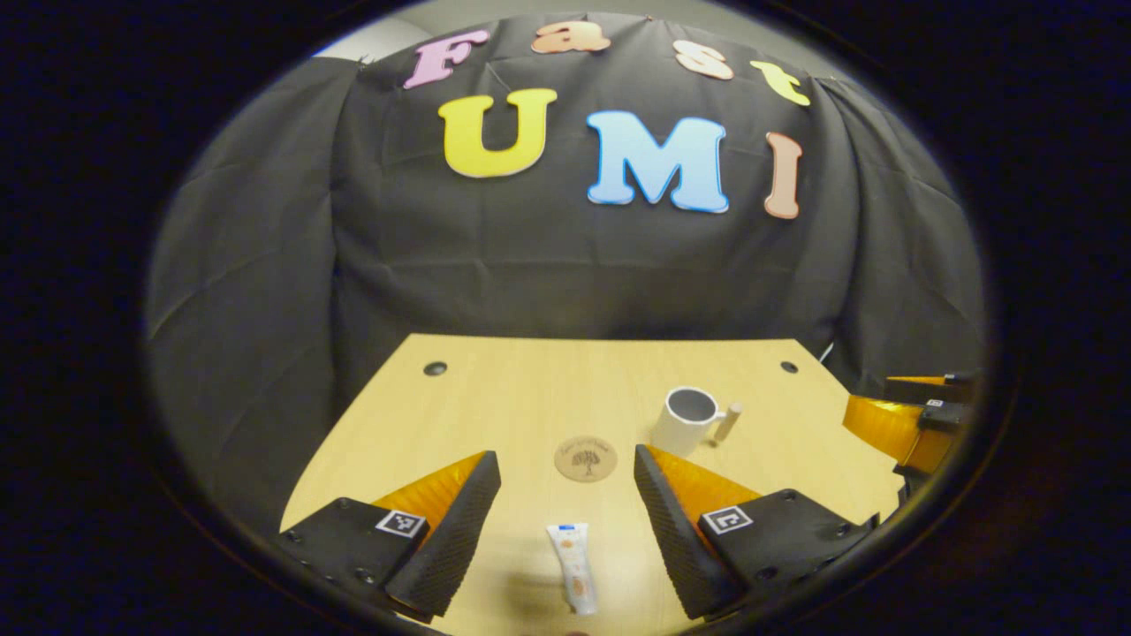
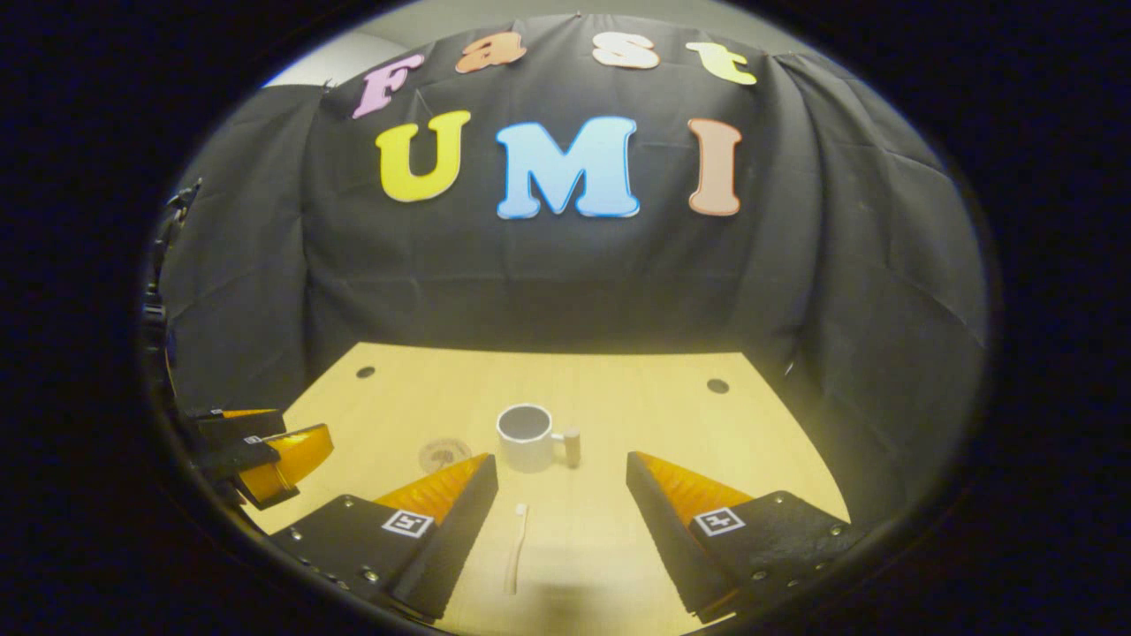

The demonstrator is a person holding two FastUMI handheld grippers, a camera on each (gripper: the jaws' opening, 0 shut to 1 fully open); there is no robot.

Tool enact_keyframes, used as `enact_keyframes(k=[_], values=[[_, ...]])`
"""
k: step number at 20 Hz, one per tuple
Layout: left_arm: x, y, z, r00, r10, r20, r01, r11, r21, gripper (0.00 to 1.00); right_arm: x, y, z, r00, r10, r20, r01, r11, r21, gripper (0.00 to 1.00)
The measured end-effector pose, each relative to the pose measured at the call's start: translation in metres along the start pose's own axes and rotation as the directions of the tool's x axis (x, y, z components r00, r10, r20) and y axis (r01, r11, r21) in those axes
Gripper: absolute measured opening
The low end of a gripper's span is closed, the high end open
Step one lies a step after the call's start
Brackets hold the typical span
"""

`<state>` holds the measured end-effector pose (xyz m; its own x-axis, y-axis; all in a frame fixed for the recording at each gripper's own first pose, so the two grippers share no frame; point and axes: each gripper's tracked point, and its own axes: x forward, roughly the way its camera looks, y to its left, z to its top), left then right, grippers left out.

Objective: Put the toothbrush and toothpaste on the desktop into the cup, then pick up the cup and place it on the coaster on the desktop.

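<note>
Opening step, nothing yet grasped; left tongs (image 1: 565, 512) are held agape above the toothpaste (image 1: 573, 565) on the desk (image 1: 495, 389); right tongs (image 2: 561, 517) likewise above the toothbrush (image 2: 516, 548); beyond, coaster (image 1: 585, 459) and empty cup (image 1: 686, 420); descent and closure are judged next.

Coaster (image 2: 444, 454) partly hidden behind right gripper's finger (image 2: 451, 521). Coaster print too small to make out. Toothpaste (image 1: 573, 565) label blurred.
</note>
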<state>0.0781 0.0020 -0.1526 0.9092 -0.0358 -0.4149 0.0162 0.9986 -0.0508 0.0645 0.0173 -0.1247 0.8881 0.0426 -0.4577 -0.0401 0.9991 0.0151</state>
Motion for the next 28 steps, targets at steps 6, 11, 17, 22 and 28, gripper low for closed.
enact_keyframes(k=[6, 11, 17, 22, 28], values=[[0.022, -0.004, -0.081, 0.960, -0.032, -0.277, 0.021, 0.999, -0.043, 0.98, 0.036, 0.015, -0.045, 0.977, 0.051, -0.209, -0.050, 0.999, 0.010, 0.92], [0.046, 0.003, -0.125, 0.910, -0.030, -0.414, 0.008, 0.998, -0.056, 0.99, 0.056, 0.030, -0.102, 0.901, 0.064, -0.429, -0.067, 0.998, 0.008, 0.92], [0.071, 0.010, -0.186, 0.813, -0.020, -0.581, -0.013, 0.999, -0.053, 0.99, 0.079, 0.040, -0.165, 0.780, 0.071, -0.622, -0.065, 0.997, 0.033, 0.94], [0.075, 0.014, -0.221, 0.740, -0.019, -0.672, -0.050, 0.995, -0.083, 0.99, 0.087, 0.039, -0.198, 0.709, 0.059, -0.702, -0.052, 0.998, 0.031, 0.94], [0.079, 0.028, -0.237, 0.692, 0.033, -0.721, -0.094, 0.995, -0.045, 1.00, 0.093, 0.040, -0.225, 0.636, 0.037, -0.771, -0.032, 0.999, 0.022, 0.94]])
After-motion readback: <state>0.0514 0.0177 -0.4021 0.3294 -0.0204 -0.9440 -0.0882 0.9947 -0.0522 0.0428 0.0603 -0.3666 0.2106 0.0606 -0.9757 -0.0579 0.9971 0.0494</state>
